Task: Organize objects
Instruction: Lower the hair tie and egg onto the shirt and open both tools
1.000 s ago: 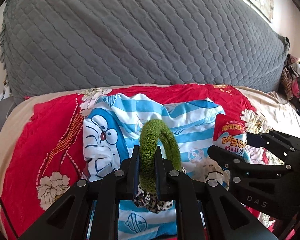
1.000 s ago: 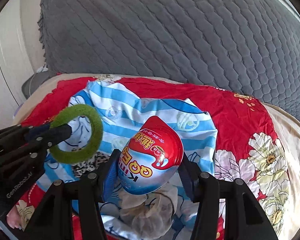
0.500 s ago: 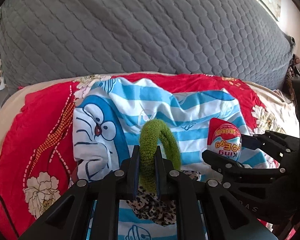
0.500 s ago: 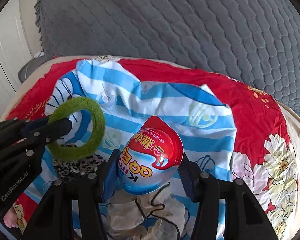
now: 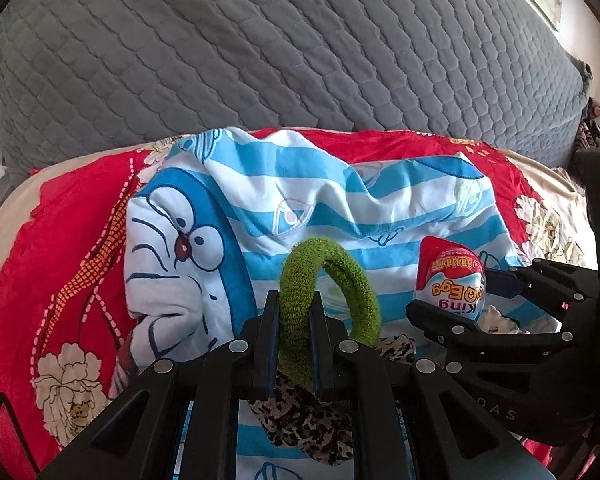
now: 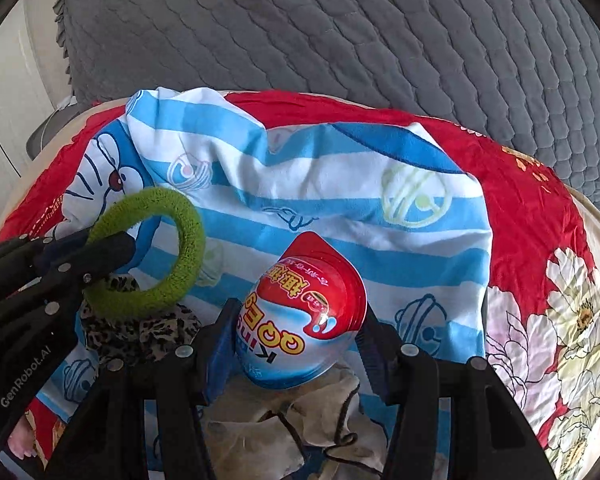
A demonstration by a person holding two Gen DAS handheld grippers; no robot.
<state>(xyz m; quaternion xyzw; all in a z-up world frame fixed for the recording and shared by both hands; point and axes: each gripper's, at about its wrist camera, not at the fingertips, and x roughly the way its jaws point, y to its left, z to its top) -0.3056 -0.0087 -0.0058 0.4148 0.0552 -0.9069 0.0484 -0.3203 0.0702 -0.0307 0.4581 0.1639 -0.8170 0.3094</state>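
Observation:
My left gripper (image 5: pixel 294 304) is shut on a green fuzzy hair ring (image 5: pixel 332 276), which stands upright above a blue-and-white striped cartoon cloth (image 5: pixel 300 208). From the right wrist view the same green ring (image 6: pixel 180 248) hangs at the left in the left gripper (image 6: pixel 100 250). A red, white and blue toy egg (image 6: pixel 300 320) is clamped between the fingers of my right gripper (image 6: pixel 296 320). That egg (image 5: pixel 450 280) shows at the right in the left wrist view. A leopard-print scrunchie (image 5: pixel 312 428) lies on the cloth just below the ring.
A red floral sheet (image 5: pixel 72 248) covers the bed under the striped cloth. A grey quilted cover (image 5: pixel 260 60) rises behind it. A beige cloth with a dark cord (image 6: pixel 300 432) lies under the right gripper. White cupboard doors (image 6: pixel 8 92) stand at far left.
Both grippers have sunk toward the striped cloth and come nearer to it, still holding the ring and the egg. The cloth and scrunchie now look larger.

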